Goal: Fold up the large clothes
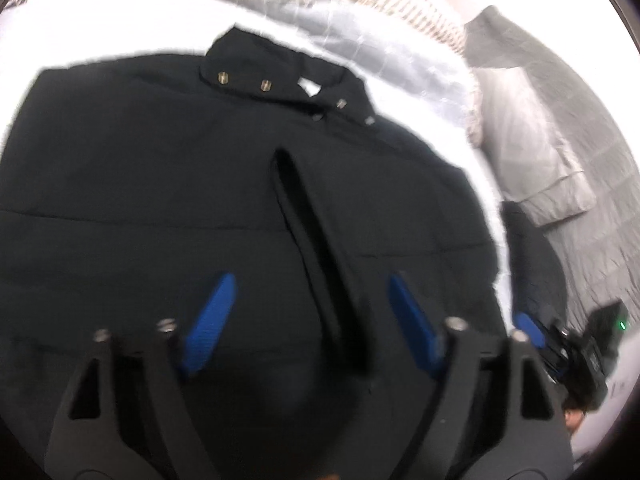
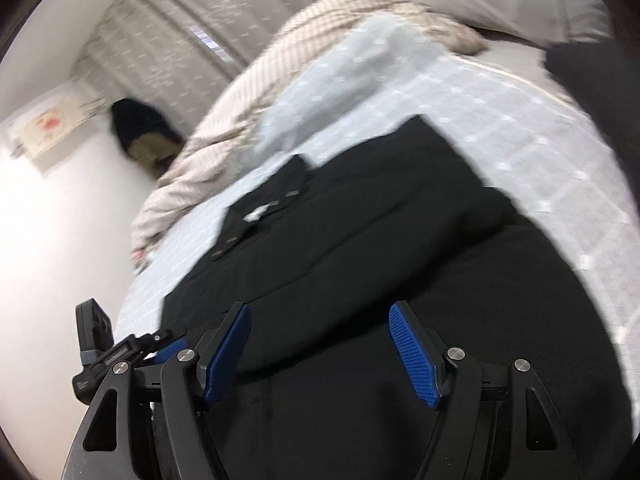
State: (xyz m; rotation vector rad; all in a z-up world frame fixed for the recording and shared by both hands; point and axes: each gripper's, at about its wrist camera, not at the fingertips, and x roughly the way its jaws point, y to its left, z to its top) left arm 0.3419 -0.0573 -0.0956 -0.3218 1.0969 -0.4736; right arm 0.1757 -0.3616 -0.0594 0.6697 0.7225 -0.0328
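Only right view shows curtain (image 2: 168, 12), blurred.

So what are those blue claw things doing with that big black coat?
A person is folding a big black padded jacket spread on a bed with a pale quilted cover. They hold a gripper in each hand. The left gripper and the right gripper both hang over the jacket with their jaws open, and neither is holding any cloth. A striped beige blanket lies bunched up beyond the jacket's collar.
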